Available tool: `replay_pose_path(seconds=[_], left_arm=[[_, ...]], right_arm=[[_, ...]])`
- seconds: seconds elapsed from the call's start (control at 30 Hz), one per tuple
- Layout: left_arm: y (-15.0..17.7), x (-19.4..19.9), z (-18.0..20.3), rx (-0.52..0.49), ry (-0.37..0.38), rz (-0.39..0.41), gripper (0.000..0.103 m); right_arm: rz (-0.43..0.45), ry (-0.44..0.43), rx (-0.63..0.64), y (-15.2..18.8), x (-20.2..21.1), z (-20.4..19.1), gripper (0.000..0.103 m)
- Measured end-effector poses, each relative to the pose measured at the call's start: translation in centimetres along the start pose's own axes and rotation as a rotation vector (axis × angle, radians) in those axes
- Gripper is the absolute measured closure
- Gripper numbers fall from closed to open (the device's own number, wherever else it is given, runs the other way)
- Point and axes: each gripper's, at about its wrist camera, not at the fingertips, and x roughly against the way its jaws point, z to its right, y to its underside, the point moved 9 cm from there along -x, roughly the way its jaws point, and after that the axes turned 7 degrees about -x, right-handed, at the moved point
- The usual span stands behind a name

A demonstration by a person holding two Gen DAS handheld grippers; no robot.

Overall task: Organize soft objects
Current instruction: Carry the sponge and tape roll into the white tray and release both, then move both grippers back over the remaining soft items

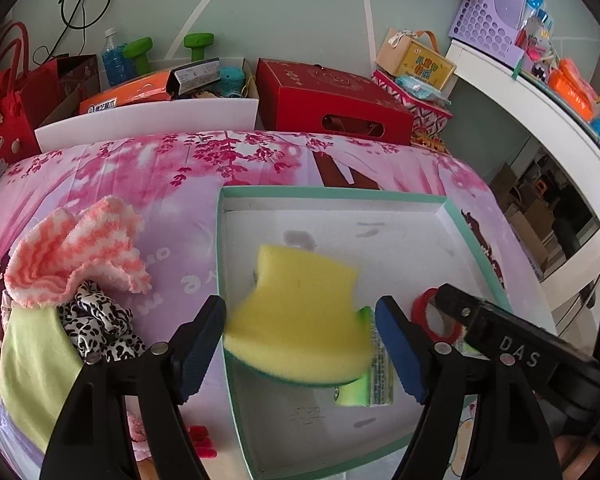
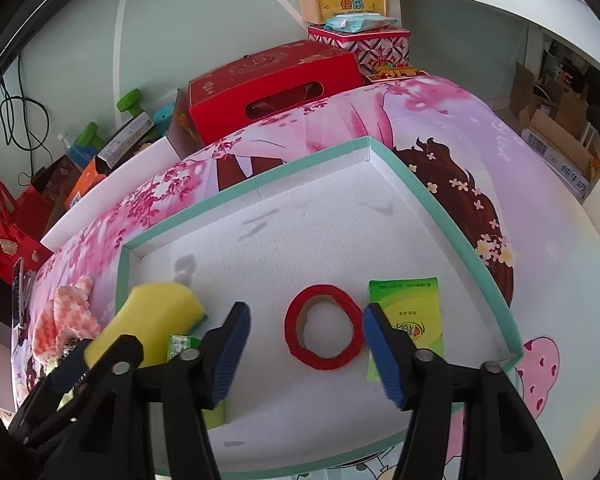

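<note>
Over tray (image 1: 476, 216) | left fingers (image 1: 204, 332) apart, sponge (image 1: 300, 316) between | right fingers (image 2: 380, 344) apart, flanking ring (image 2: 324, 328)

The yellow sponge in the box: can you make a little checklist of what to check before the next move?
1. Yellow sponge inside the green-edged box: ok, though its picture is blurred, so whether it has settled flat: cannot tell.
2. Left gripper let go of the sponge: ok, the blue pads stand apart on either side of it.
3. Right gripper free: ok, open around the red ring, not pressing it.
4. Green tissue pack in the box: ok.
5. Soft things still outside the box: not ok, the pink striped cloth and the spotted cloth lie on the bedspread.
6. Room left in the box: ok.
</note>
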Motion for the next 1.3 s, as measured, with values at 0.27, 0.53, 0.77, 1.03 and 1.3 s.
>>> replay_pose_path(seconds=[0.27, 0.53, 0.77, 1.03, 1.3], left_arm=[[-0.1, 0.6, -2.8, 0.069, -0.069, 0.004, 0.01], [1.0, 2.6, -9.0, 0.186, -0.234, -0.036, 0.01], [3.0, 4.8, -14.0, 0.331, -0.308, -0.063, 0.01], [4.7, 6.8, -16.8, 0.402, -0.385, -0.092, 0.01], [6.1, 9.0, -18.9, 0.47, -0.403, -0.093, 0.01]], right_arm=[[-0.002, 0.01, -0.023, 0.0, -0.1, 0.5, 0.014], [0.01, 0.011, -0.02, 0.1, 0.1, 0.2, 0.001], [0.03, -0.013, 0.04, 0.4, 0.9, -1.9, 0.001], [0.045, -0.066, 0.112, 1.3, 2.3, -5.2, 0.001], [0.022, -0.18, 0.268, 4.4, 4.0, -11.2, 0.001]])
